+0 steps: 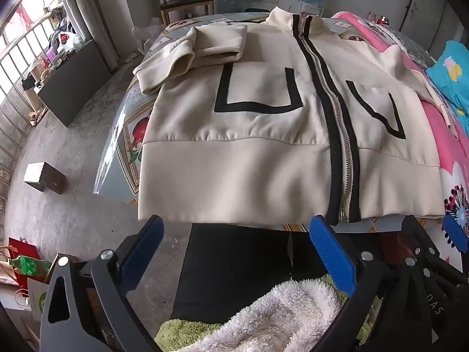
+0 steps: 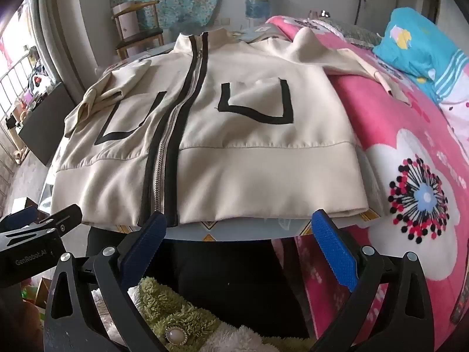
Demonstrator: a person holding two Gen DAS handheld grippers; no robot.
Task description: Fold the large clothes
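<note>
A cream zip-up jacket (image 1: 263, 123) with black trim lies front-up on a table, collar at the far end. Its left sleeve (image 1: 193, 55) is folded in across the chest. The right sleeve (image 2: 360, 67) trails off over a pink blanket. My left gripper (image 1: 237, 228) hovers open just short of the jacket's hem, left of the zipper (image 1: 343, 158), with nothing between its blue pads. My right gripper (image 2: 240, 226) is also open and holds nothing, close to the hem (image 2: 263, 202) right of the zipper. The right gripper's body (image 1: 425, 252) shows at the left wrist view's lower right.
The patterned table (image 1: 123, 152) ends just below the hem. A pink flowered blanket (image 2: 410, 176) and blue pillow (image 2: 422, 47) lie to the right. On the concrete floor at left sit a dark box (image 1: 44, 177), a black cabinet (image 1: 70, 82) and bags. A wooden chair (image 1: 187, 0) stands behind.
</note>
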